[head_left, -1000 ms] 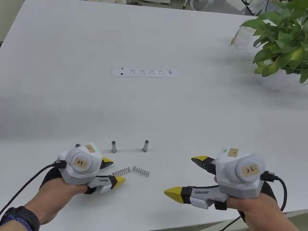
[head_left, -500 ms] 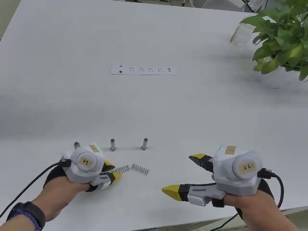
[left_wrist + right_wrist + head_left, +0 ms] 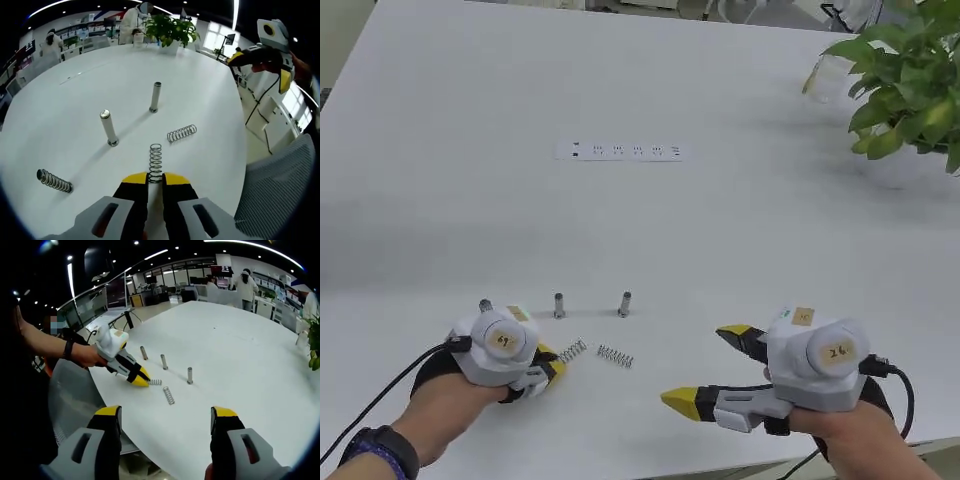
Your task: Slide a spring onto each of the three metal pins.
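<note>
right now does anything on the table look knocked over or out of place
Nothing stands out: the near pin and far pin stand upright, the loose spring lies flat on the table, and the left gripper pinches the other spring by its end.

White table (image 3: 770,230): pins (image 3: 625,304), springs (image 3: 615,356), power strip (image 3: 623,151)

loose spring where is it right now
Head view: the loose spring lies flat on the table in front of the rightmost pin, right of the other spring that the left gripper pinches.
</note>
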Demonstrator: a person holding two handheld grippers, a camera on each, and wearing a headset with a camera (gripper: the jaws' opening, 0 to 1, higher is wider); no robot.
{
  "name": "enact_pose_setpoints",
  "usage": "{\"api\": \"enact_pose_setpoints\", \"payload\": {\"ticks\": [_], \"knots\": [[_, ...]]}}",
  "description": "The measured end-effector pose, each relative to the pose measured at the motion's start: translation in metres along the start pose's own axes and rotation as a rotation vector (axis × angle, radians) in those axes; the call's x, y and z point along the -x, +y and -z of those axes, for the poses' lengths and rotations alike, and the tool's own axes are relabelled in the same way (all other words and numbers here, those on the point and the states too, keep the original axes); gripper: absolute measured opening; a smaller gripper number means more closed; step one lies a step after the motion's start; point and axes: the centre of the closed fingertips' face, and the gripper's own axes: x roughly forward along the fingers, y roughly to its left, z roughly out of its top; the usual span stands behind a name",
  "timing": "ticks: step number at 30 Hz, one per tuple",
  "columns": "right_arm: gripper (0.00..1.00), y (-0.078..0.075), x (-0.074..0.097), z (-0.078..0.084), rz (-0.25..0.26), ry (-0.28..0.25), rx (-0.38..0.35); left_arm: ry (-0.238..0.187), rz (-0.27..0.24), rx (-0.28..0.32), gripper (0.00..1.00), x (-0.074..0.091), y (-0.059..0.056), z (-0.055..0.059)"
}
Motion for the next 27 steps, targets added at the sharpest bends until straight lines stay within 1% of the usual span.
{"api": "enact_pose_setpoints", "payload": {"ticks": [8,17,21,27], "knots": [[0.71,0.004,-0.003,-0.003,-0.008,-0.003,0.006,-0.001,-0.008,0.007,0.02,0.013,-0.001,0.006],[0.7,0.017,-0.009,-0.001,-0.05,0.0,0.014,-0.008,-0.014,0.012,0.02,0.029,-0.005,0.016],[0.69,0.019,-0.01,0.0,-0.059,0.0,0.016,-0.024,-0.02,0.044,0.02,0.037,-0.004,0.022],[0.67,0.023,-0.013,0.002,-0.075,0.006,0.019,-0.041,-0.036,0.054,0.02,0.049,-0.006,0.025]]}}
